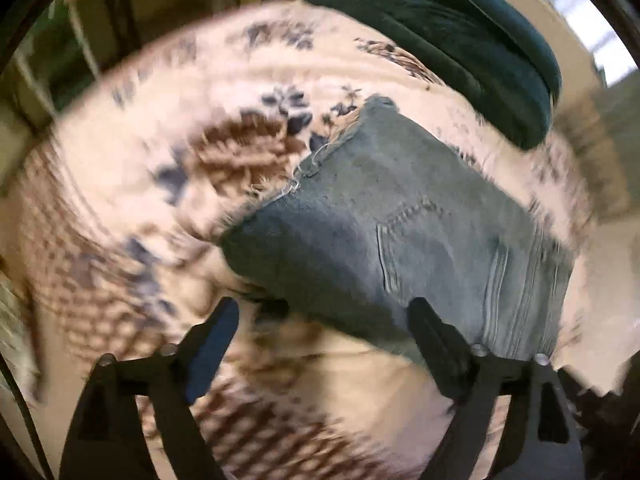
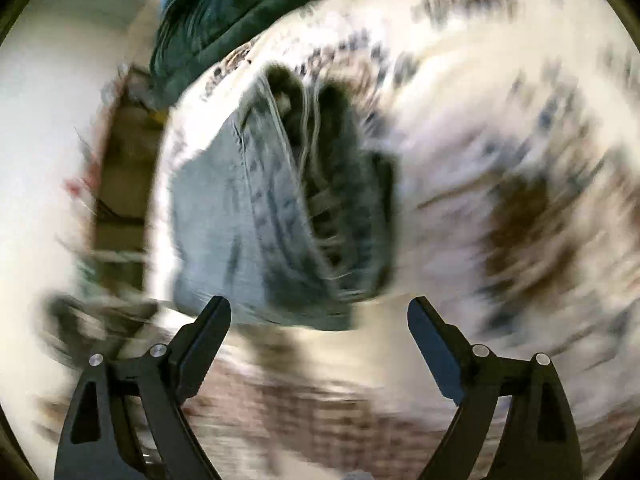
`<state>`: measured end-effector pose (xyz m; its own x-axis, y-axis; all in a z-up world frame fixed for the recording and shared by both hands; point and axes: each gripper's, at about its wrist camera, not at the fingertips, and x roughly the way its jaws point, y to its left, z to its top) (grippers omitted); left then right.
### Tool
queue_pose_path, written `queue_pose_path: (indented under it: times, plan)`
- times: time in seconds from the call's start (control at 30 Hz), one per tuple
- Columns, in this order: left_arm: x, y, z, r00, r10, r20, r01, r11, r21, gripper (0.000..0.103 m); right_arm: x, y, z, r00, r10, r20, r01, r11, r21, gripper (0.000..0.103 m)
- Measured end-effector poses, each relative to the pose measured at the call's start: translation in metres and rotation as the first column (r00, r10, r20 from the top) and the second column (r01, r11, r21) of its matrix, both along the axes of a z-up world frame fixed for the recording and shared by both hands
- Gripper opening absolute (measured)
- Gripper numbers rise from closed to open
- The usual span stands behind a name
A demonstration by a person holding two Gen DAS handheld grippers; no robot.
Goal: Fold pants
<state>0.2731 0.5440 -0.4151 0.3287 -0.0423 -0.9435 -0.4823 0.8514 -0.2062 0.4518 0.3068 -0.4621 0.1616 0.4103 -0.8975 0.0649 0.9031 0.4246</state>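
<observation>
The jeans (image 1: 404, 220) lie in a compact folded bundle on the floral bedspread (image 1: 168, 152), close to the dark green pillow (image 1: 460, 40) at the bed's far edge. Both the left hand-held gripper (image 1: 324, 320) and the right hand-held gripper (image 2: 320, 316) hang spread wide and empty just short of the denim, probably because the folding looks nearly finished.

We see the pants (image 1: 384, 232) lying folded on the bedspread (image 1: 168, 184), with a pillow (image 1: 460, 40) behind them at the far edge. Our left gripper (image 1: 324, 320) hangs above the near end of the pants; our right gripper (image 2: 320, 316) hangs just before their near edge, touching nothing.
</observation>
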Motion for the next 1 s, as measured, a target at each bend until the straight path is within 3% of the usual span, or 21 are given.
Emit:
queue_pose_path:
  times: [0.07,0.13,0.27,0.5,0.63,0.73,1.0]
  plan:
    - [-0.006,-0.026,0.028,0.999,-0.045,-0.015,0.047,0.991,0.124,0.087,-0.011,0.003,0.033,0.990,0.108,0.086,-0.090,0.978,-0.189,0.092]
    - [-0.017,-0.048,0.054,0.997,-0.070,-0.015,0.072,0.980,0.186,0.087,-0.022,-0.002,0.063,0.973,0.188,0.134,-0.141,0.943,-0.301,0.092]
    - [-0.044,-0.097,0.117,0.994,-0.105,0.041,0.089,0.951,0.295,0.087,-0.052,-0.023,0.129,0.946,0.246,0.210,-0.159,0.919,-0.360,0.092]
    - [-0.116,-0.175,0.219,0.983,-0.088,0.160,0.031,0.943,0.333,0.087,-0.132,-0.063,0.252,0.894,0.313,0.322,-0.187,0.912,-0.366,0.092]
    - [-0.166,-0.223,0.264,0.976,-0.061,0.208,-0.020,0.929,0.370,0.087,-0.181,-0.094,0.310,0.839,0.388,0.383,-0.240,0.894,-0.379,0.093]
    - [-0.203,-0.256,0.293,0.969,-0.037,0.243,-0.062,0.919,0.389,0.087,-0.217,-0.121,0.348,0.801,0.421,0.425,-0.257,0.884,-0.391,0.097]
    - [-0.285,-0.325,0.344,0.957,0.032,0.287,-0.151,0.902,0.404,0.087,-0.303,-0.194,0.428,0.737,0.455,0.499,-0.292,0.881,-0.372,0.097]
